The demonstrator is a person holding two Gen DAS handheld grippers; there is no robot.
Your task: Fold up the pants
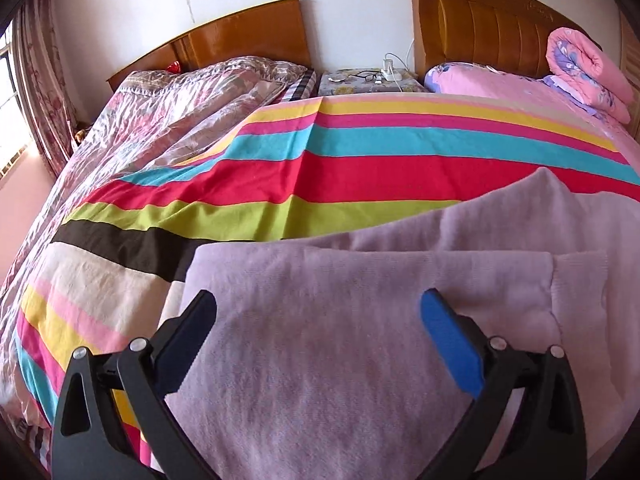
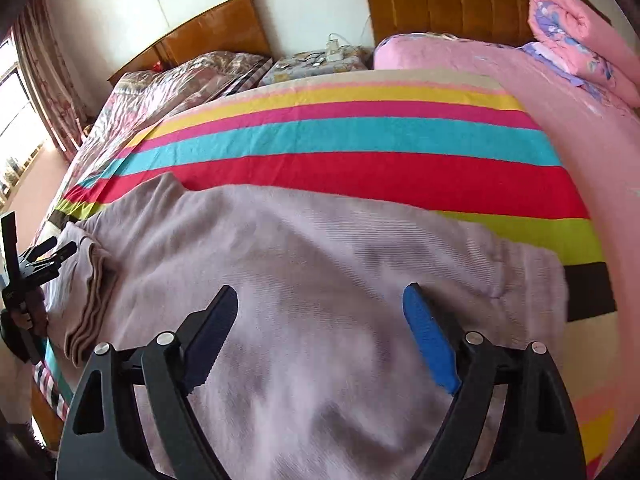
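The pale lilac knit pants (image 1: pixel 340 340) lie spread on the striped bedspread (image 1: pixel 320 168). They also fill the right wrist view (image 2: pixel 300 280). Their ribbed waistband (image 2: pixel 90 300) lies folded at the left end. My left gripper (image 1: pixel 320 308) is open and empty, its fingers just above the left end of the pants; it also shows at the far left of the right wrist view (image 2: pixel 56 250). My right gripper (image 2: pixel 320 300) is open and empty, hovering over the middle of the pants.
The striped bedspread (image 2: pixel 360 140) covers the near bed. A rolled pink quilt (image 2: pixel 580 40) and a pink pillow (image 2: pixel 420 52) lie at the head. A second bed (image 1: pixel 180 96) stands to the left, with a cluttered nightstand (image 1: pixel 368 80) between the headboards.
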